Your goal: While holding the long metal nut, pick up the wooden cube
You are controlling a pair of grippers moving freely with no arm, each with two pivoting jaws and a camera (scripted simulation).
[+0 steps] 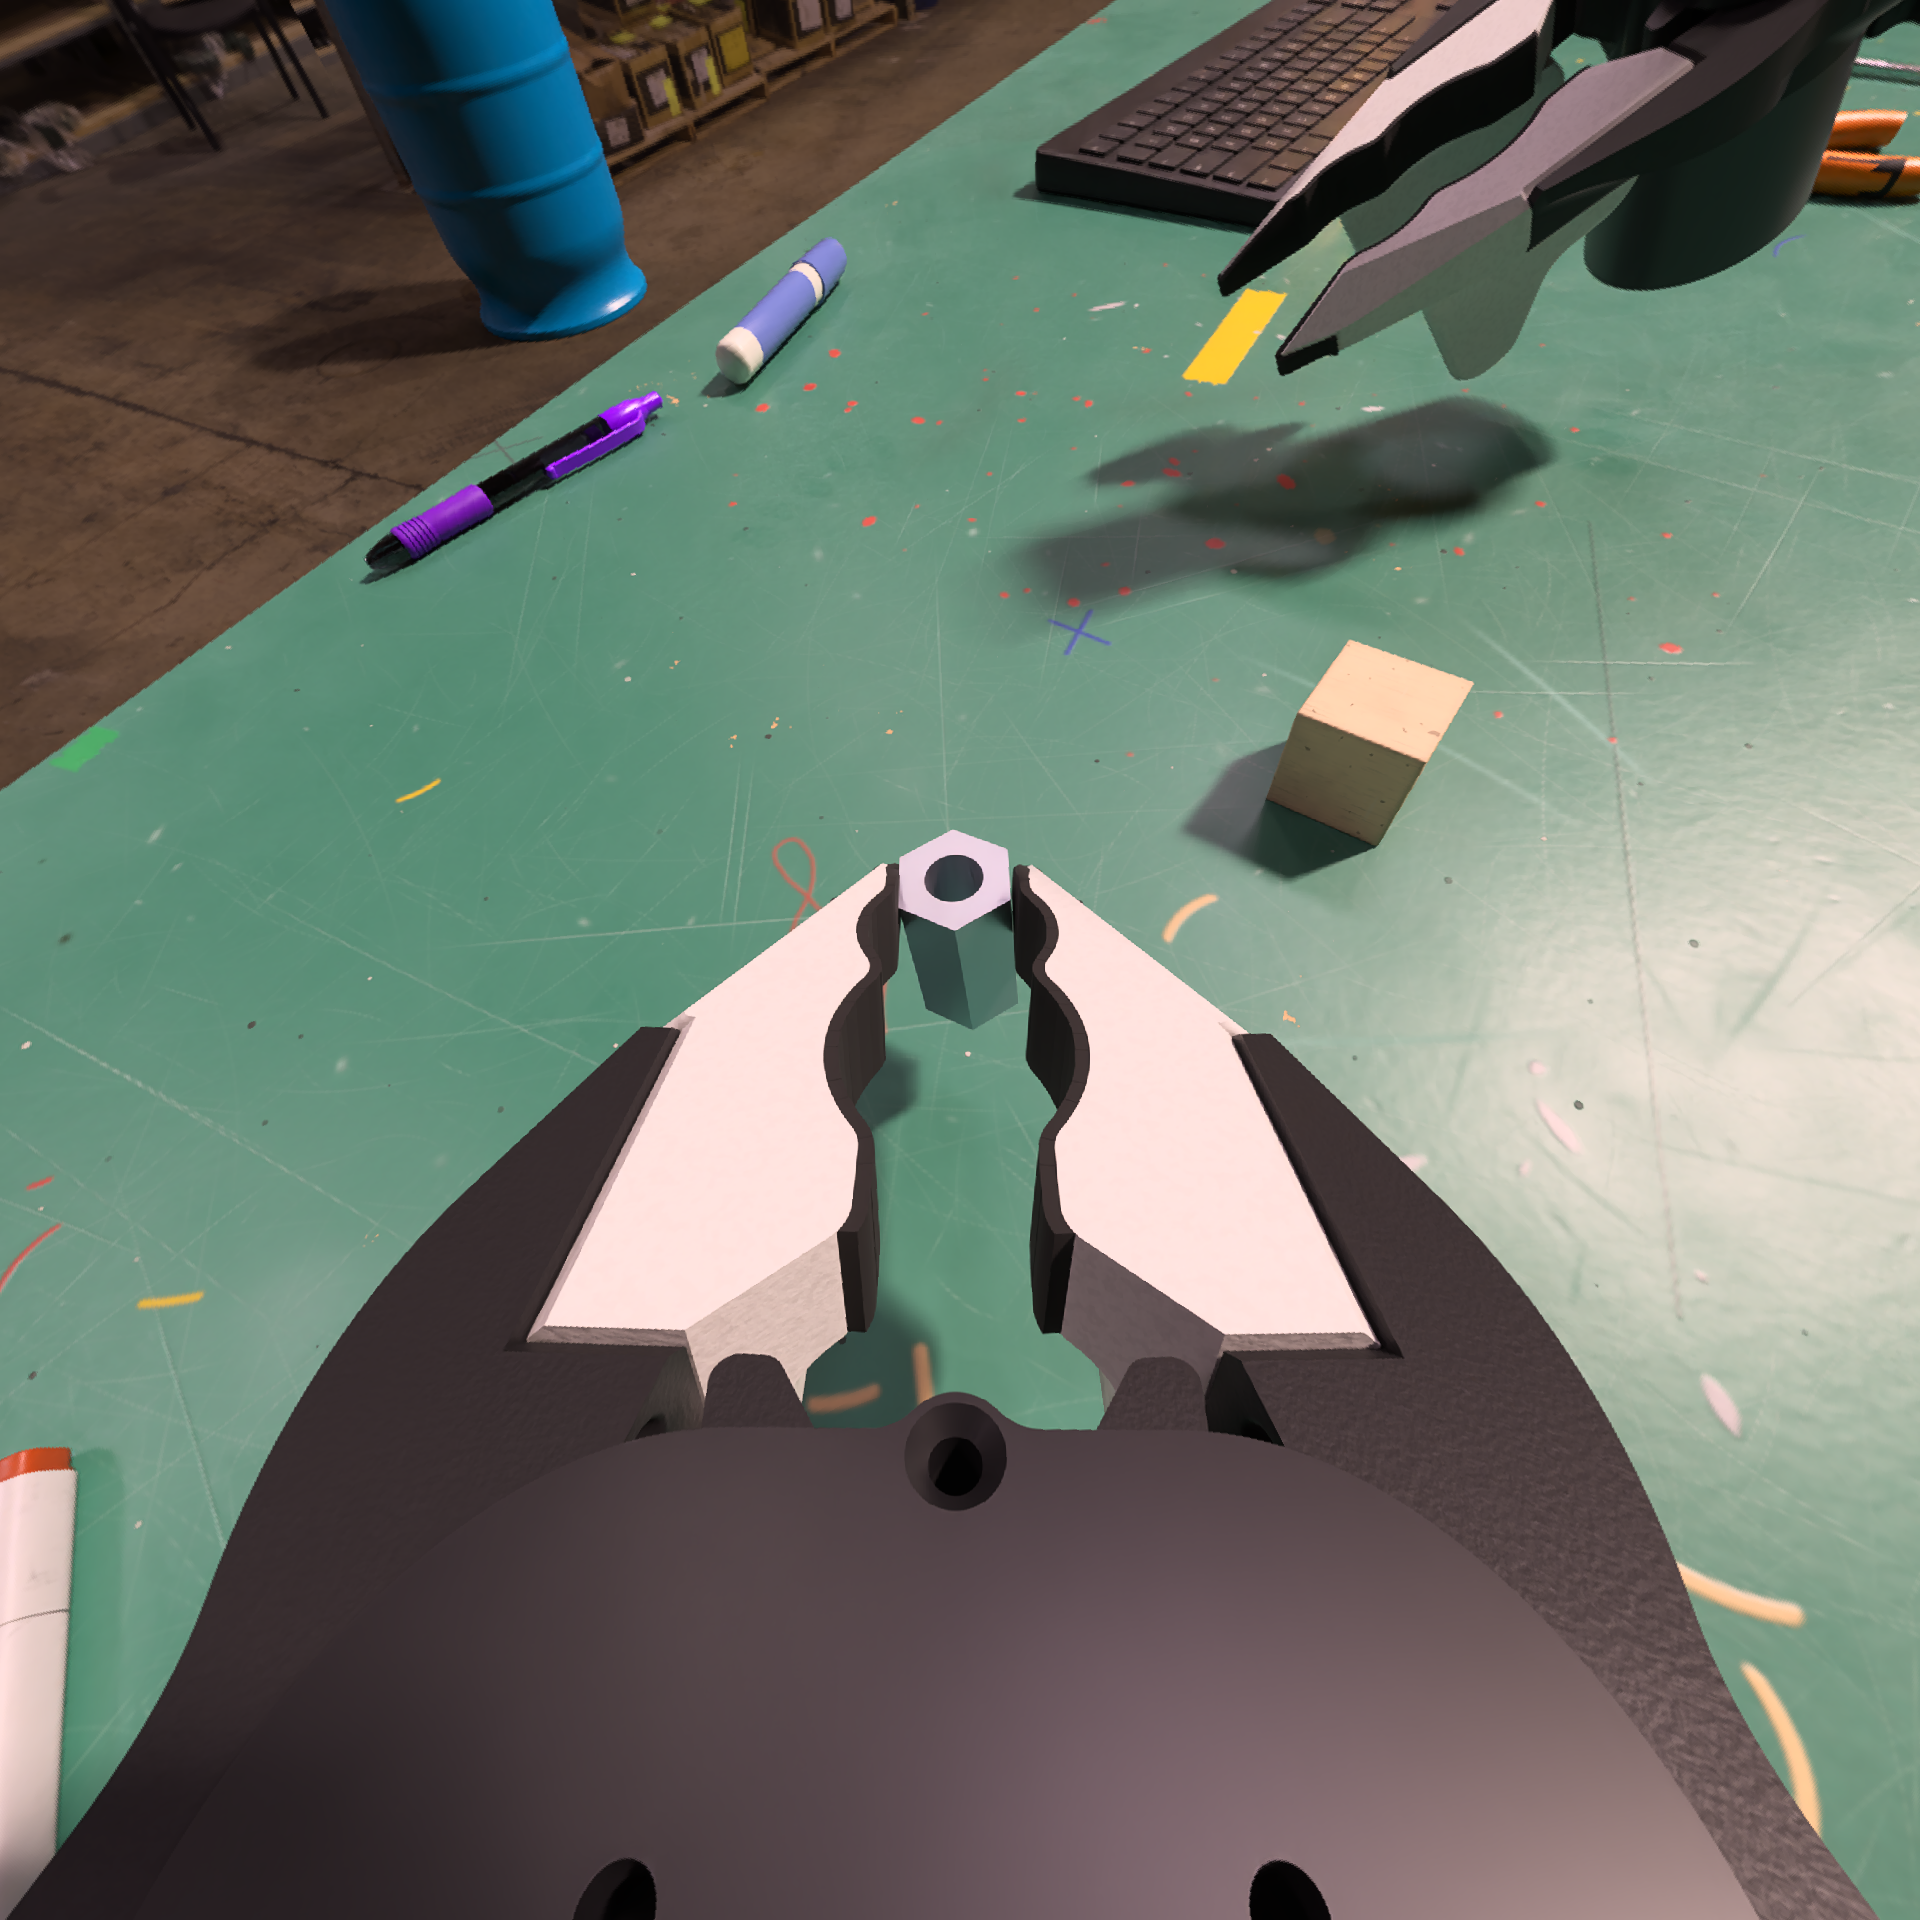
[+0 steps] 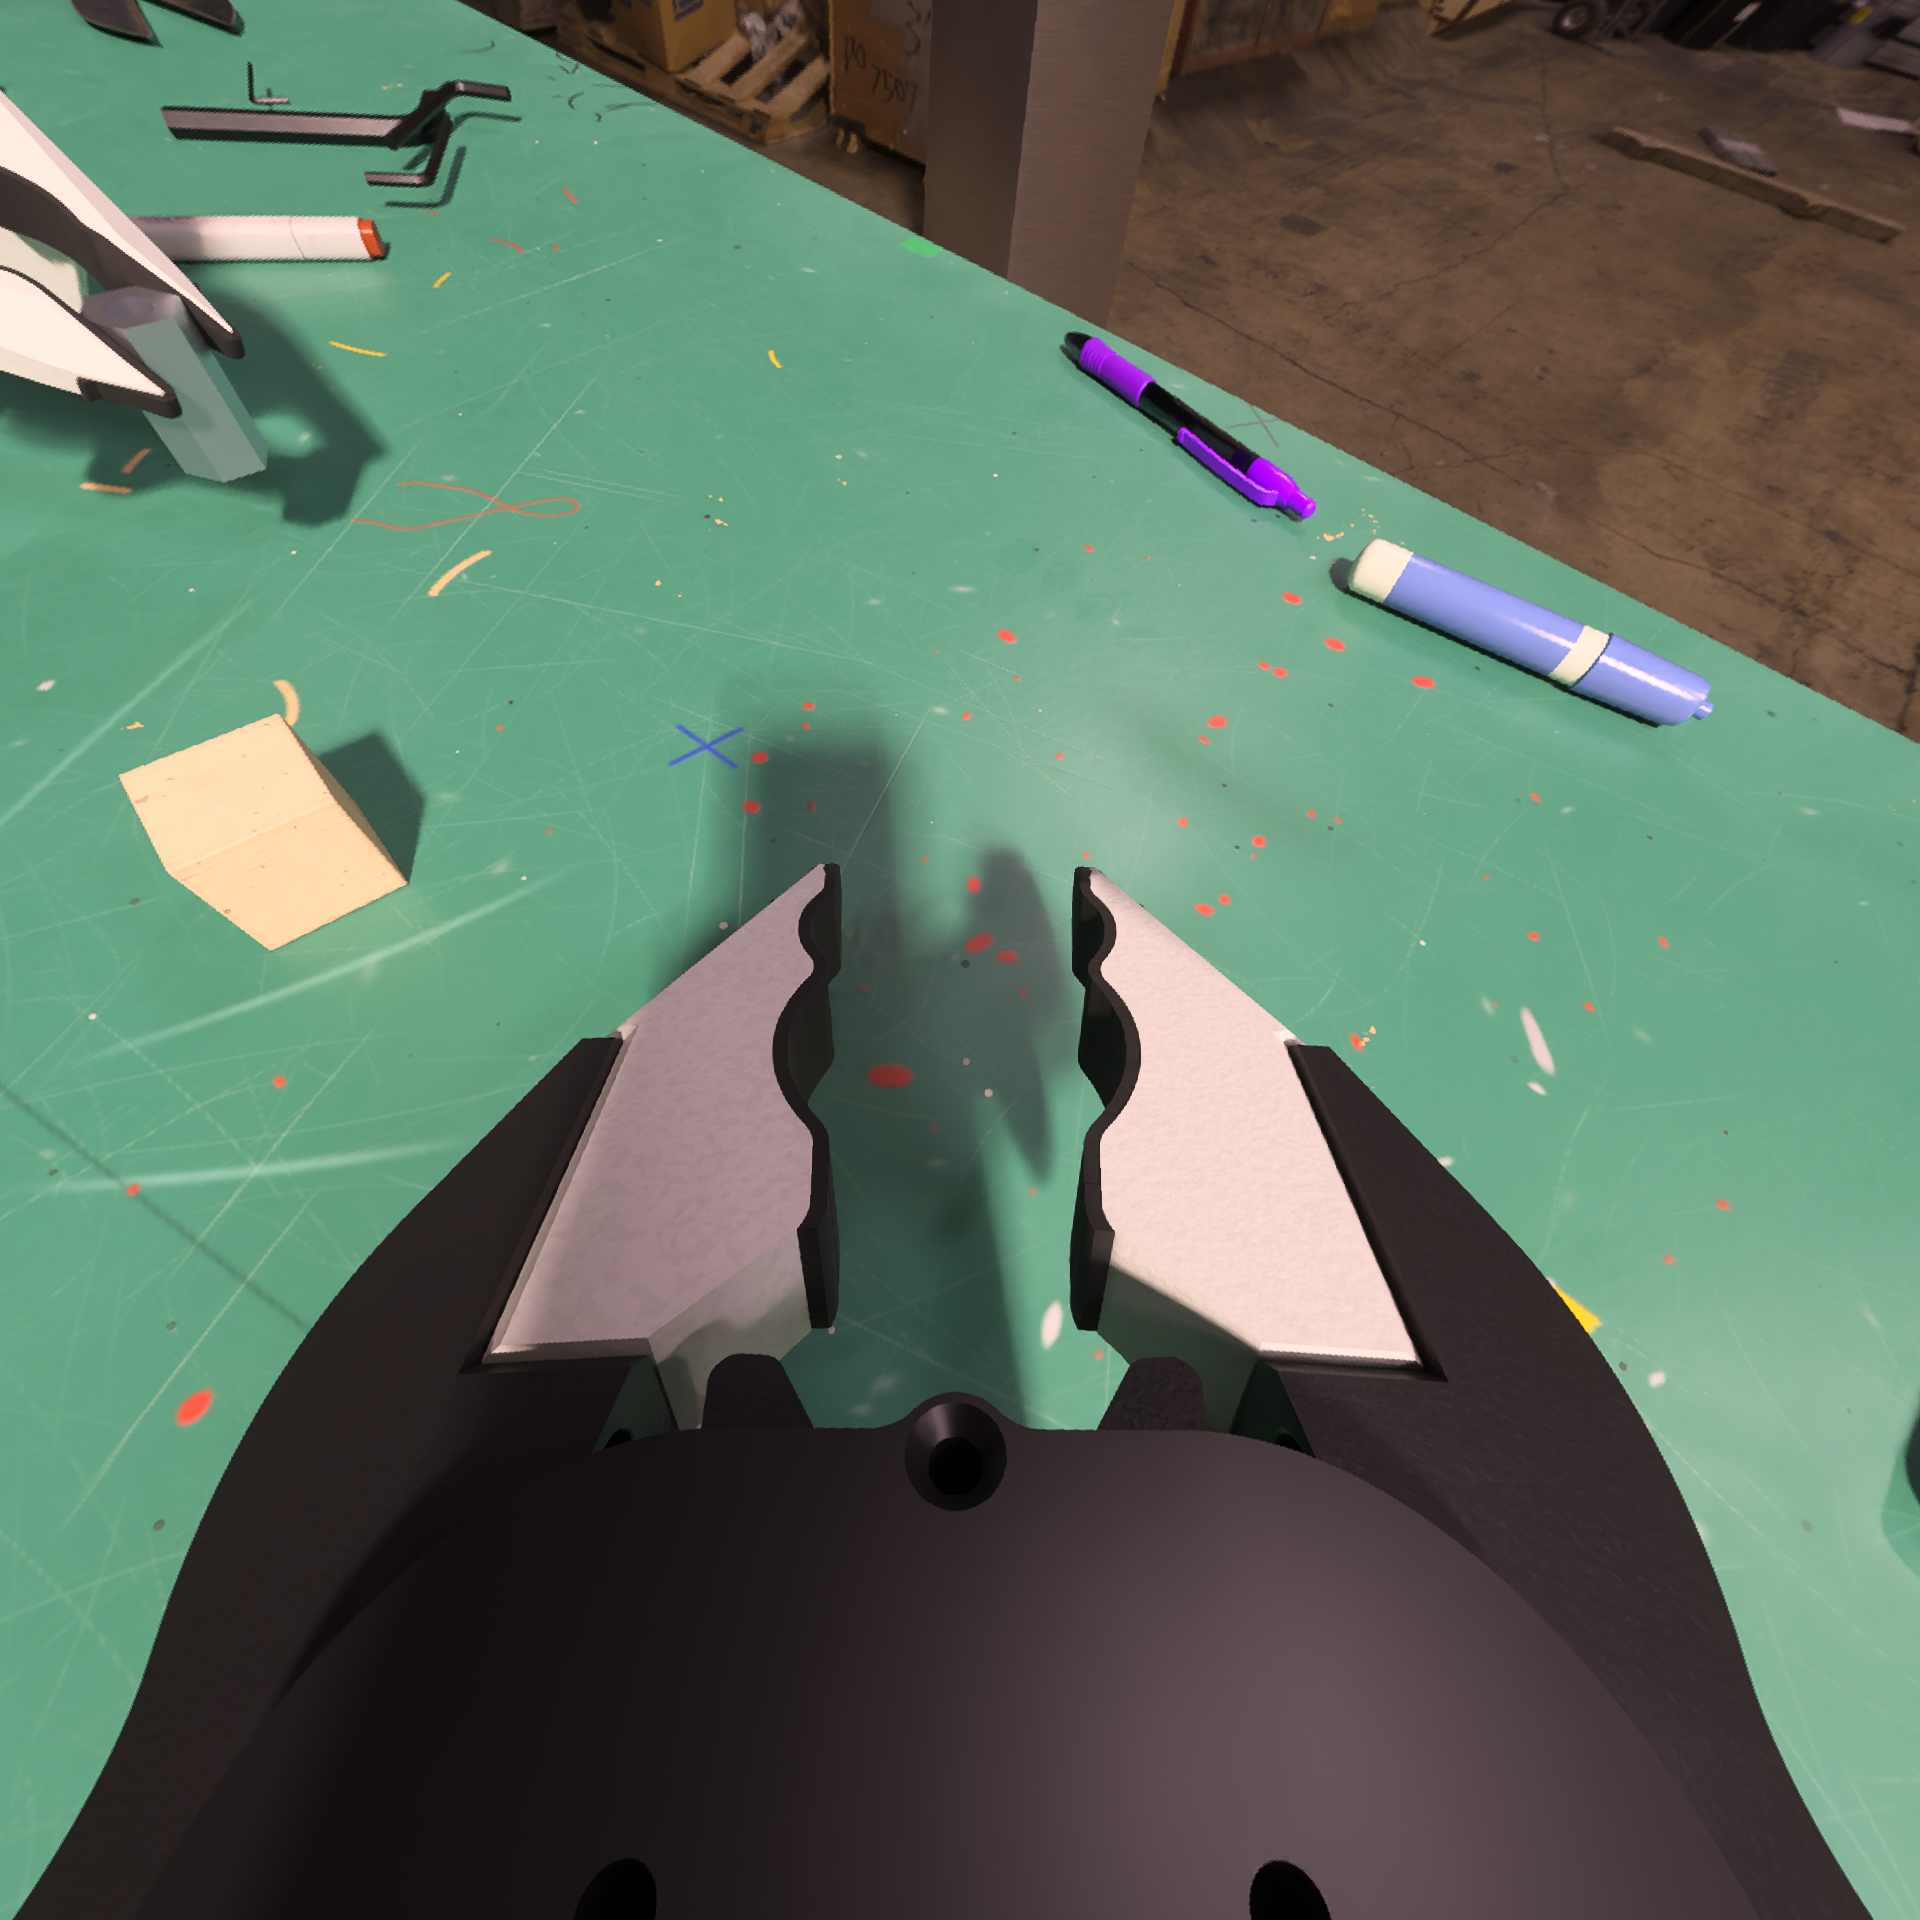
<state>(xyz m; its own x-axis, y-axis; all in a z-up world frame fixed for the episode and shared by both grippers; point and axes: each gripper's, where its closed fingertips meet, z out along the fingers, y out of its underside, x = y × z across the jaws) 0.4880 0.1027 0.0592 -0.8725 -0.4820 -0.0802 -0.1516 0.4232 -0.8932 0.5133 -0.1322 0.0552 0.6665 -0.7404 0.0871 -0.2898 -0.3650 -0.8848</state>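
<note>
Already the left gripper (image 1: 954,883) is clamped on the long metal nut (image 1: 958,935), its fingertips pinching the hexagonal top while the nut hangs upright above the green worktop (image 1: 520,935), so the holding half looks settled. The wooden cube (image 2: 260,831) sits flat on the worktop, untouched, well in from the edge where the purple pen (image 2: 1190,421) and the blue glue stick (image 2: 1527,629) lie. The right gripper (image 2: 954,883) hovers with its jaws parted and nothing between them, pointed at bare, paint-flecked worktop beside a small blue cross (image 2: 707,746); the cube lies off to its left, apart from both fingers. By my reading, the step in hand is the approach to the cube. Next, the right gripper must swing left, square its 2 fingers to opposite flat faces, descend and close, while the left grip holds the nut steady.
</note>
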